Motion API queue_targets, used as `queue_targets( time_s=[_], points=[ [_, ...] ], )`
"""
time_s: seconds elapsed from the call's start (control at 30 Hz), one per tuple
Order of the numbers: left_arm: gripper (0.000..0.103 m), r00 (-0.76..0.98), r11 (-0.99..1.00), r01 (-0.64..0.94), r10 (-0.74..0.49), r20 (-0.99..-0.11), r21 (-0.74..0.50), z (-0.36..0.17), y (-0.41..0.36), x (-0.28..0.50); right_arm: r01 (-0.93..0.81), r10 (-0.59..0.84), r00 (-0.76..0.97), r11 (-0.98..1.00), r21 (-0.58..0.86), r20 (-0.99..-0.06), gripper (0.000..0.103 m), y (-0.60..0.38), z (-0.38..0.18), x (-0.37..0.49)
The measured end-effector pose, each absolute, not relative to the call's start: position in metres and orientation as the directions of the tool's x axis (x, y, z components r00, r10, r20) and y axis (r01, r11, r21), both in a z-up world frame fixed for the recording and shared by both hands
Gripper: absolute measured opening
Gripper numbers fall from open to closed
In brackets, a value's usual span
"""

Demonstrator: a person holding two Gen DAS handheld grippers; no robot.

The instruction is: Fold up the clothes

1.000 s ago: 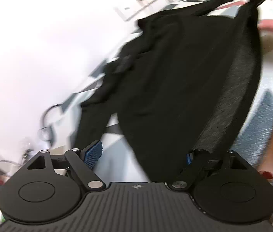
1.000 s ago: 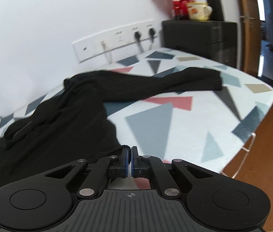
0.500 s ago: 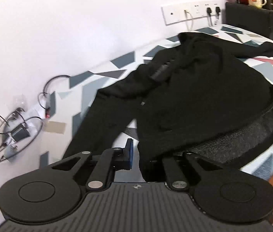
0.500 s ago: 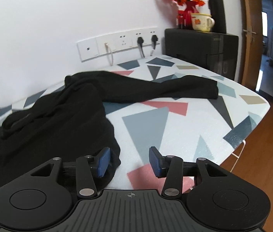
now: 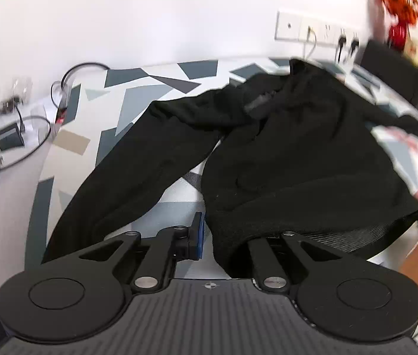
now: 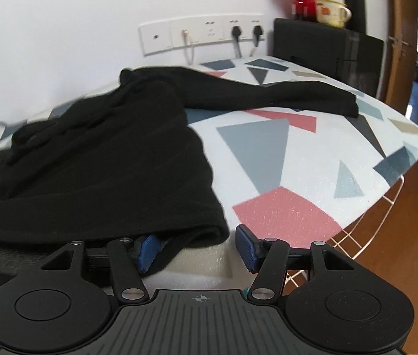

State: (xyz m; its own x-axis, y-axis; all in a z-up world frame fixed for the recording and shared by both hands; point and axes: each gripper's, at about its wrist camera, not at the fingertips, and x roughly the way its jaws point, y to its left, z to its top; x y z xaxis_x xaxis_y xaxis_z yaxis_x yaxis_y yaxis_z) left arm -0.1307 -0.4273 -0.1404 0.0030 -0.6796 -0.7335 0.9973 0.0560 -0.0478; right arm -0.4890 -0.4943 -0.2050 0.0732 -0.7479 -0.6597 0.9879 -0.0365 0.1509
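Flat on the patterned ironing board lay the black sweater, sleeves spread; the right gripper stood with jaws apart at its hem corner; whether the left gripper pinched the hem, I could not tell.

Bare table lies open right of the black sweater, which blocks the left and near edge; its sleeve bars the far side. Cables (tangled) crowd the far left; a black cabinet closes the far right.
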Motion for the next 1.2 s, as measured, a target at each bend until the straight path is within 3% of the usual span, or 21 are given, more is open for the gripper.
queue_targets(
  time_s=[0.17, 0.27, 0.57, 0.8, 0.93, 1.07, 1.2],
  points=[
    [0.009, 0.009, 0.091, 0.992, -0.747, -0.664, -0.088, -0.105, -0.414, -0.114, 0.954, -0.774, 0.026, -0.17, 0.248, -0.632, 0.053, -0.51, -0.193, -0.516],
    [0.009, 0.026, 0.126, 0.986, -0.764, -0.645, -0.11, -0.094, -0.411, -0.104, 0.924, -0.798, 0.021, -0.215, 0.317, -0.602, 0.059, -0.516, -0.184, -0.534],
    [0.009, 0.099, 0.242, 0.96, -0.762, -0.64, -0.14, -0.084, -0.406, -0.066, 0.973, -0.804, 0.037, -0.105, 0.203, -0.593, 0.064, -0.51, -0.188, -0.502],
    [0.009, 0.176, 0.34, 0.93, -0.747, -0.641, -0.141, -0.089, -0.403, -0.041, 0.964, -0.818, 0.084, -0.078, 0.255, -0.568, 0.076, -0.494, -0.173, -0.507],
    [0.009, 0.218, 0.393, 0.908, -0.735, -0.642, -0.142, -0.091, -0.401, -0.026, 0.95, -0.748, 0.184, -0.032, 0.311, -0.638, 0.078, -0.492, -0.179, -0.499],
    [0.009, 0.149, 0.31, 0.936, -0.777, -0.611, -0.167, -0.074, -0.394, -0.038, 0.993, -0.753, 0.003, -0.075, 0.091, -0.657, 0.077, -0.48, -0.184, -0.478],
    [0.009, 0.052, 0.203, 0.953, -0.841, -0.539, -0.225, -0.048, -0.39, -0.058, 0.981, -0.877, -0.145, -0.188, 0.051, -0.458, 0.07, -0.468, -0.145, -0.49]
  ],
)
